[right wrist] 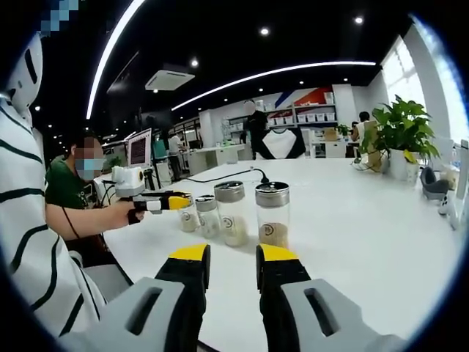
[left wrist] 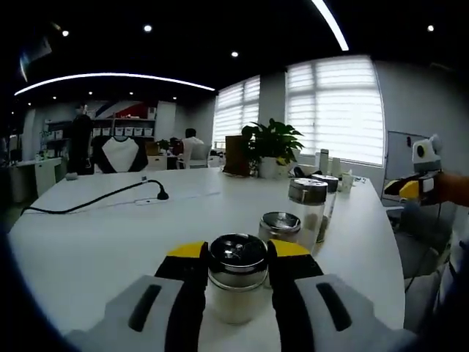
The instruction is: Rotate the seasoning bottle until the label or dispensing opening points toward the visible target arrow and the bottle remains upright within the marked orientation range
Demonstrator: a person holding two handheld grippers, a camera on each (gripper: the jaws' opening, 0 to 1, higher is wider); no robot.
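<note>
The left gripper (left wrist: 236,273) clamps a short bottle (left wrist: 237,286) standing on the white table (left wrist: 88,242), beside other bottles (left wrist: 308,209). The right gripper (right wrist: 231,268) hangs empty, jaws narrowly parted. The turning step seems underway; next, twist it level toward the arrow, which I cannot see.

1. The seasoning bottle (left wrist: 237,282) is hemmed in on both sides by the left gripper (left wrist: 236,258) jaws.
2. Just beyond it, passage is blocked by three more jars (left wrist: 306,209) in a row.
3. Open white table (left wrist: 95,235) is left toward the black cable (left wrist: 95,202).
4. Before the right gripper (right wrist: 229,257), bare tabletop is seen up to the jars.
</note>
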